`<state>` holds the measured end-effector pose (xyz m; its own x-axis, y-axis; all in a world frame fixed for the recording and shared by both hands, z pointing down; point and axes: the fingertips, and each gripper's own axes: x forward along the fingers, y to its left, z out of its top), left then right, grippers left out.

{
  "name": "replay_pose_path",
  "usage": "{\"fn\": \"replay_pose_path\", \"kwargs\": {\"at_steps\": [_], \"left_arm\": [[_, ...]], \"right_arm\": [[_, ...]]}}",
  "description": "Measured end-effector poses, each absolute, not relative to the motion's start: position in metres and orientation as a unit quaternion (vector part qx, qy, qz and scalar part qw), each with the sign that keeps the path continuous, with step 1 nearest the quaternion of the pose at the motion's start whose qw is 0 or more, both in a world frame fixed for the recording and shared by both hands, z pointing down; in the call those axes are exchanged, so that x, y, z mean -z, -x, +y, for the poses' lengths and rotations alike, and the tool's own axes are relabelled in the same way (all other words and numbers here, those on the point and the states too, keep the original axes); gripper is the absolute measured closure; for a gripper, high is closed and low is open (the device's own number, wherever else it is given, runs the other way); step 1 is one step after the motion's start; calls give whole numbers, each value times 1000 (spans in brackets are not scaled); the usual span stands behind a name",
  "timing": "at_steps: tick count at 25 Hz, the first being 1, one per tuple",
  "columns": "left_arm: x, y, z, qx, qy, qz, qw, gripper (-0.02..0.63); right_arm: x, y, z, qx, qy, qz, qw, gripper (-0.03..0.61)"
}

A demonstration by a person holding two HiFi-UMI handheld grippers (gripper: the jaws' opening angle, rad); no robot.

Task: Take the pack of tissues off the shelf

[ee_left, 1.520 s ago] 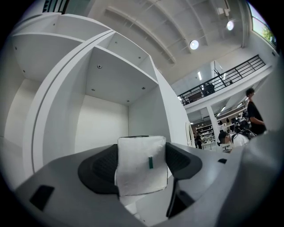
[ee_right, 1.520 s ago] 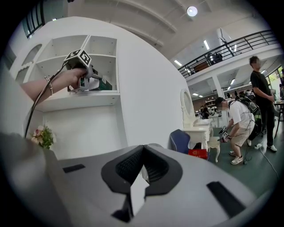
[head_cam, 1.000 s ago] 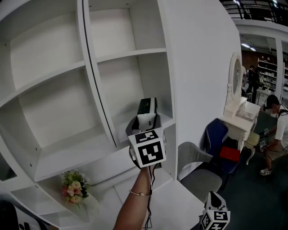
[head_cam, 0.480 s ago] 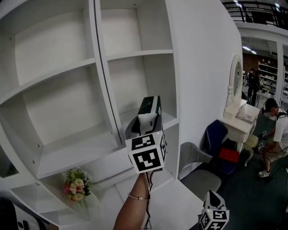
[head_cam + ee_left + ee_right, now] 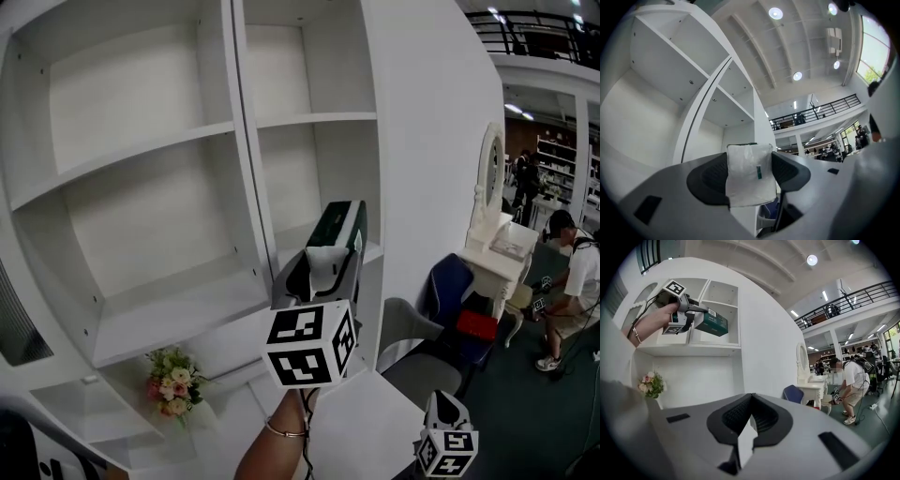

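White shelf (image 5: 131, 225) compartments fill the background. Your left hand-held gripper (image 5: 751, 159) pinches the pack of tissues (image 5: 339, 223) by its pale end, just in front of the shelf's right-hand compartment. Draw it straight out, level, with a steady squeeze so the soft wrapper doesn't slip. Your right hand-held gripper (image 5: 750, 404) sits pressed together, empty, low to the right of the shelf. Whether the pack's far end clears the shelf board is hard to tell.

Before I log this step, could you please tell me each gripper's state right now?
Left gripper: closed on the pack of tissues.
Right gripper: closed, empty.
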<state>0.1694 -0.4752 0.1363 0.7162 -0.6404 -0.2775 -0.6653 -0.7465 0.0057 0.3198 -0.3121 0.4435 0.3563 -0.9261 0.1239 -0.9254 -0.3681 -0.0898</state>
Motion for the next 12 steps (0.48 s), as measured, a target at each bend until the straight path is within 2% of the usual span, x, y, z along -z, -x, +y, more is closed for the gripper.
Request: {"fn": "replay_pose_path", "kwargs": {"at_steps": [12], "left_arm": [[-200,-120,-397,-107,964,242,10,324]], "right_arm": [[-433,-271,-308,60,824,564,-8,572]]}}
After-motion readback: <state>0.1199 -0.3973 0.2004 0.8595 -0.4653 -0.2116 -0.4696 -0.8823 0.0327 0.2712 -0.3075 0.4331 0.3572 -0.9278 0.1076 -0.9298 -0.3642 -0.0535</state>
